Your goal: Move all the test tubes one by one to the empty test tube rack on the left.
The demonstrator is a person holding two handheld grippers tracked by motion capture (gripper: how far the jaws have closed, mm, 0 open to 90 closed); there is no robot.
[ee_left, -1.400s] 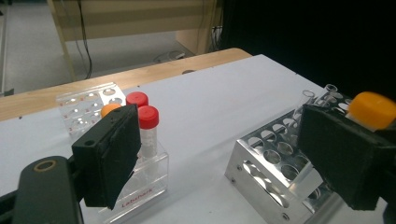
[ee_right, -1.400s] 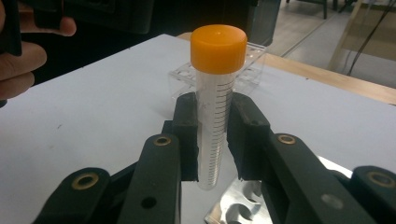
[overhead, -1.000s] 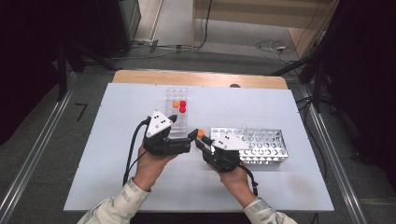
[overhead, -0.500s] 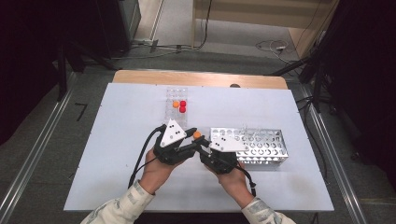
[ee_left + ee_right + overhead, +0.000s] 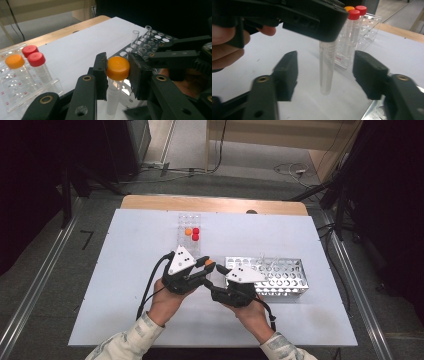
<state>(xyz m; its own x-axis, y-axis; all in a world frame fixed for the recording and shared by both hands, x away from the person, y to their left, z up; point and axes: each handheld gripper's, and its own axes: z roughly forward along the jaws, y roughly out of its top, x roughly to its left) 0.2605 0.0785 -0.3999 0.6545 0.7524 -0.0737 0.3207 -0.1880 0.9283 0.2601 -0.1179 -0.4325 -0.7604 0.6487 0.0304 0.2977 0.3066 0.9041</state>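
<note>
A clear tube (image 5: 113,95) with an orange cap (image 5: 118,68) hangs upright just above the white table. My left gripper (image 5: 117,72) is shut on that cap; its jaws have just been closing onto it. In the right gripper view the tube body (image 5: 327,67) stands between the jaws of my right gripper (image 5: 325,75), which have just been opening and stand apart from the glass on both sides. From above, both grippers meet at the cap (image 5: 209,263), the left gripper (image 5: 206,267) coming from the left and the right gripper (image 5: 216,273) from the right.
A clear plastic rack (image 5: 190,222) behind the hands holds two red-capped tubes (image 5: 37,59) and one orange-capped tube (image 5: 15,61). A perforated metal rack (image 5: 287,281) with empty glass tubes lies right of the right hand. The table's wooden far edge (image 5: 215,204) lies beyond.
The left gripper's jaws have closed on the orange cap. The right gripper's jaws have opened off the tube. Both hands stay close together at the table's middle.
</note>
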